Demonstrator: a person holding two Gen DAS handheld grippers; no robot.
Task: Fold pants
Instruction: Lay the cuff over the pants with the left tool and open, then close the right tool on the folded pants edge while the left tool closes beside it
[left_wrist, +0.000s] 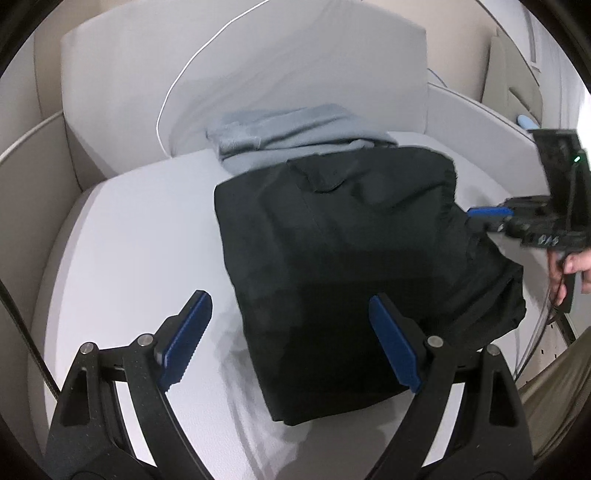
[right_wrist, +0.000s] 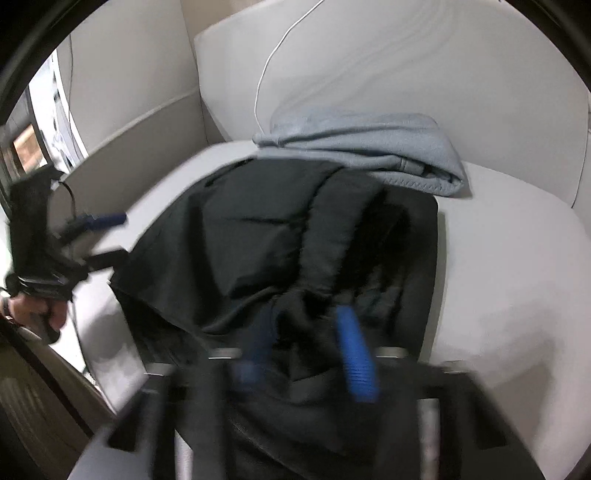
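Black pants (left_wrist: 332, 229) lie folded into a thick block on a white seat cushion (left_wrist: 129, 240). My left gripper (left_wrist: 290, 299) is open and hovers over the near left corner of the block, one blue pad off the cloth and the other above it. In the right wrist view, which is blurred, the pants (right_wrist: 258, 229) are bunched up between the blue pads of my right gripper (right_wrist: 304, 314), which is shut on the cloth at the block's right edge. The left wrist view shows that right gripper (left_wrist: 487, 212) at the pants' right side. The left gripper (right_wrist: 114, 238) shows open at the far left.
A folded light blue-grey garment (left_wrist: 295, 129) lies behind the pants against the white back cushion (left_wrist: 110, 74). A thin white cable (left_wrist: 177, 81) runs down that cushion. A hand (left_wrist: 569, 266) holds the right gripper's handle. The beige seat side (left_wrist: 37, 166) curves around the left.
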